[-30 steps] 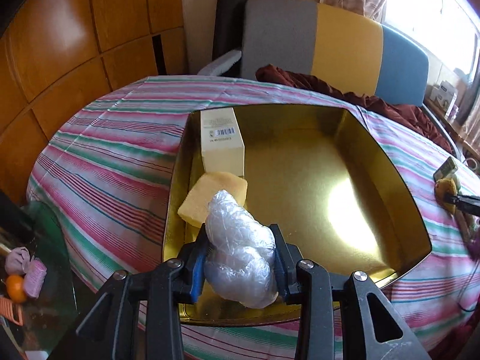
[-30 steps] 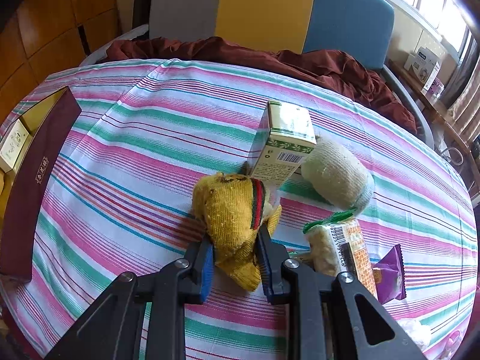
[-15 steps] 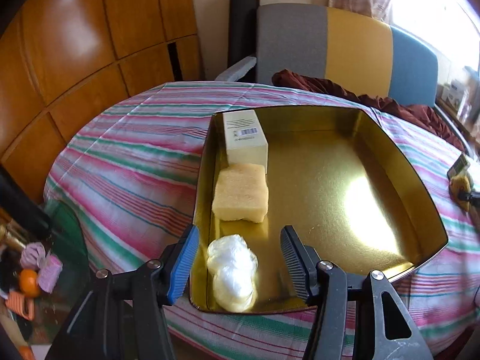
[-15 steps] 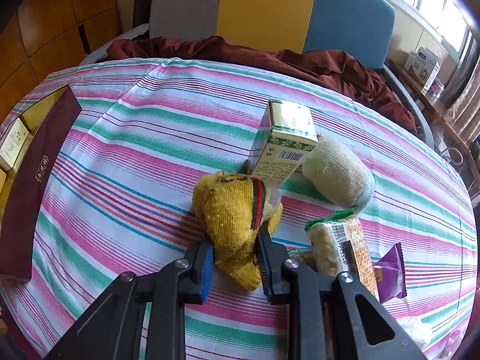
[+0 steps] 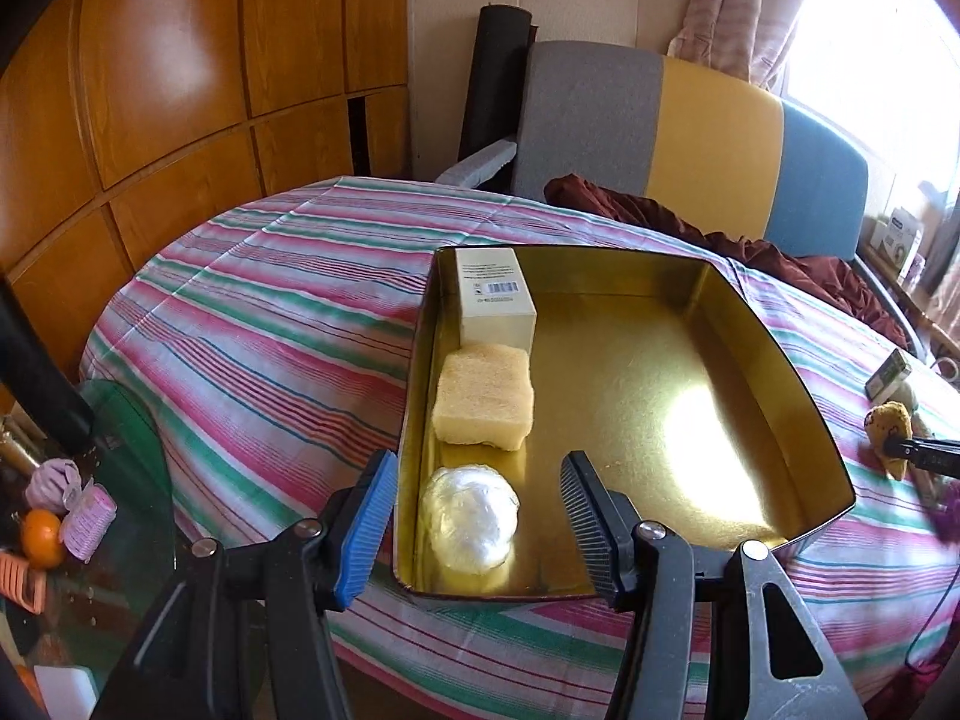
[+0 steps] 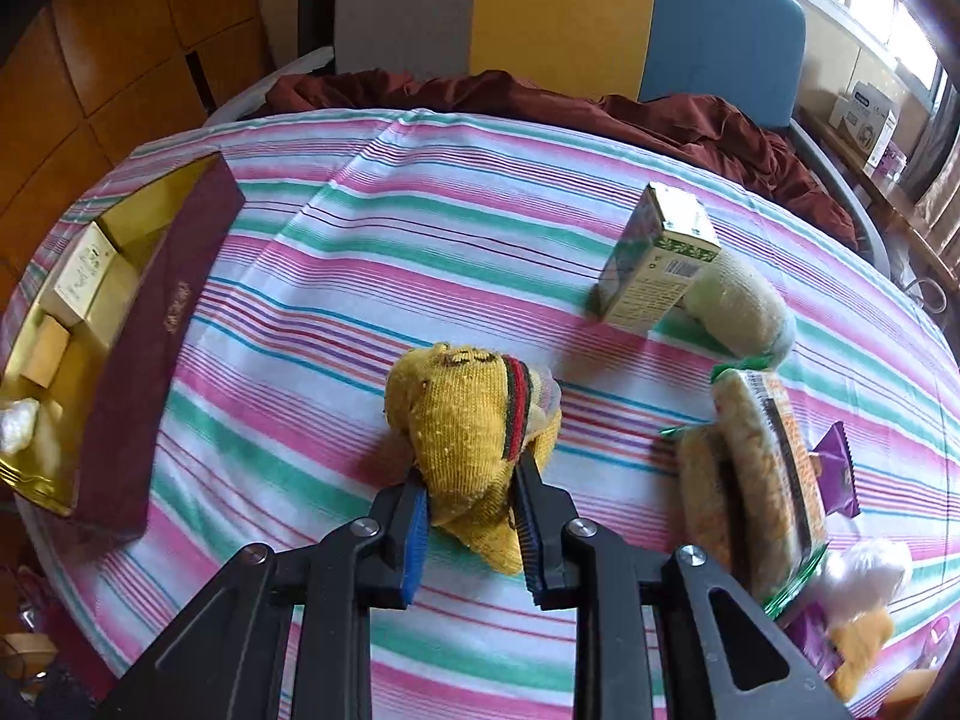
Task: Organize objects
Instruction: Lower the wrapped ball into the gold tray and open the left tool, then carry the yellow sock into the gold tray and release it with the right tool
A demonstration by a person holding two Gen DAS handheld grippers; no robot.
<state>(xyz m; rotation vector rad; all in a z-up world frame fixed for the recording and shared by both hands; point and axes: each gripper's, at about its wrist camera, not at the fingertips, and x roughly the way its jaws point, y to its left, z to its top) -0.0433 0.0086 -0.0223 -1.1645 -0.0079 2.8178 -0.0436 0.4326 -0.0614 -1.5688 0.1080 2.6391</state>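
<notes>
That yellow sock (image 6: 474, 432) in your right gripper (image 6: 471, 525) is soft and floppy, so it's gonna sag and swing. You've got it pinched tight near its lower end, with the bulk bunched up above the blue pads, just over the striped tablecloth (image 6: 336, 300). It looks light and not fragile at all, so my guess is a firm squeeze around the thick middle would carry it better than the loose tip.

Your left gripper (image 5: 477, 510) is let go, with nothing between the pads. The plastic wrap ball (image 5: 470, 519) sits free in the near corner of the gold tin (image 5: 780, 360), with the sponge (image 5: 485, 399) behind it and the cream box (image 5: 495, 303) standing at the back.

Around the sock: a green carton (image 6: 657, 267), a pale sock roll (image 6: 741, 315) and a cracker pack (image 6: 759, 480).
</notes>
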